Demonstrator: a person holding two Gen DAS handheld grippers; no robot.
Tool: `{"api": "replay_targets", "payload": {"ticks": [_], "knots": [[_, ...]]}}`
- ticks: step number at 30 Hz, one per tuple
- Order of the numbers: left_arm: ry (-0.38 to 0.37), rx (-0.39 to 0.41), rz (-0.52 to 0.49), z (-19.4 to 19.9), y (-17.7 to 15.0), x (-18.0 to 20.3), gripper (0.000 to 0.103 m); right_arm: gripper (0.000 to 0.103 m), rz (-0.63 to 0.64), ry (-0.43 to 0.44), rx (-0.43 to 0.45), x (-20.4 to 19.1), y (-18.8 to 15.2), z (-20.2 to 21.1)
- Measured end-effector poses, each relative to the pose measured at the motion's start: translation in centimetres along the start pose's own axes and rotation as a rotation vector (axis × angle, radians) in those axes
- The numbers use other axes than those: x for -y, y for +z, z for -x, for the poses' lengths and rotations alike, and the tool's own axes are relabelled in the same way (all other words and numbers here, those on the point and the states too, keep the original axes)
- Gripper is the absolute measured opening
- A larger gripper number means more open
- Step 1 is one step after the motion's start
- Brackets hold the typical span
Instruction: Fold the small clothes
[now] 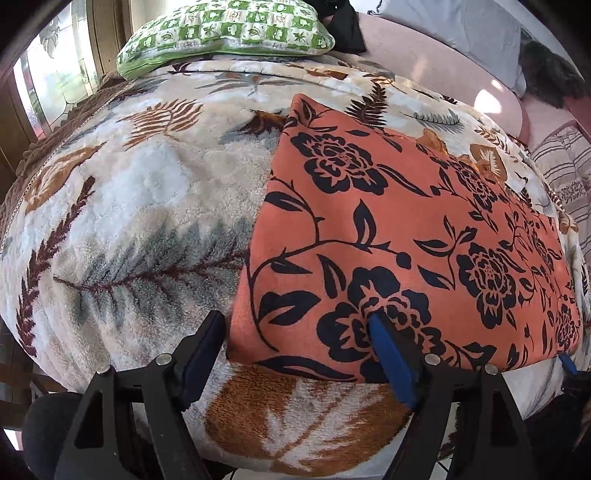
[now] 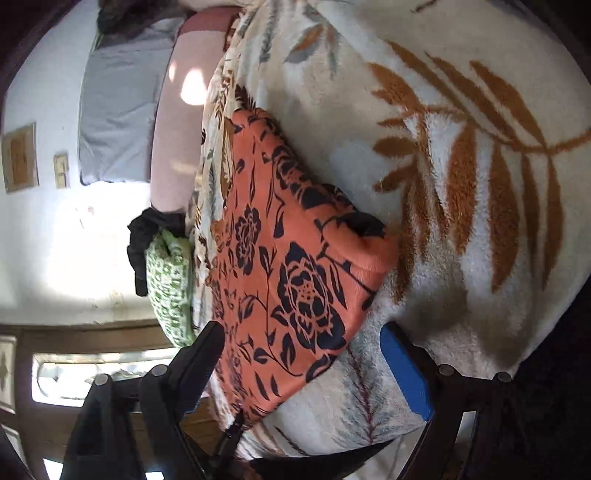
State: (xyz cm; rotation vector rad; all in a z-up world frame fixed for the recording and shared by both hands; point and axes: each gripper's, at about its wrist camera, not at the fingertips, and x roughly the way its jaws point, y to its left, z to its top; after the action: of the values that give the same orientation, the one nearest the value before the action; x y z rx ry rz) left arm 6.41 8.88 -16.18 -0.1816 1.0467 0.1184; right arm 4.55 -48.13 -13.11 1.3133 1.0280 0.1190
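An orange garment with a black flower print [image 1: 399,229] lies folded flat on a fleece blanket [image 1: 140,221] on a bed. My left gripper [image 1: 295,328] is open, its jaws straddling the garment's near left corner; the right pad [image 1: 388,347] rests on the cloth. In the right wrist view the same garment [image 2: 291,266] lies on the blanket [image 2: 461,184]. My right gripper [image 2: 303,339] is open, straddling the garment's near end without gripping it. Its tip shows at the garment's right corner in the left wrist view [image 1: 567,363].
A green checked pillow [image 1: 225,33] lies at the head of the bed by a window [image 1: 48,74]. A pink cushion [image 1: 443,62] and grey cloth [image 1: 472,29] lie behind. A striped cloth [image 1: 565,166] is at the right. The bed edge is close below the grippers.
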Motion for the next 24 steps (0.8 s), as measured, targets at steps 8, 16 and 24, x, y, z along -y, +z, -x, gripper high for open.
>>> {"api": "replay_targets", "payload": {"ticks": [8,16,24], "knots": [[0.032,0.166,-0.059,4.2,1.5,2.4,0.081,0.01,0.167,-0.134,0.131,-3.3,0.0,1.7],[-0.029,0.215,-0.24,3.2,2.9,9.0,0.081,0.052,0.219,-0.268,0.141,-2.3,1.1,4.3],[-0.06,0.095,-0.26,-1.3,3.2,11.0,0.081,0.086,0.407,-0.104,0.067,-9.1,8.1,2.0]]}}
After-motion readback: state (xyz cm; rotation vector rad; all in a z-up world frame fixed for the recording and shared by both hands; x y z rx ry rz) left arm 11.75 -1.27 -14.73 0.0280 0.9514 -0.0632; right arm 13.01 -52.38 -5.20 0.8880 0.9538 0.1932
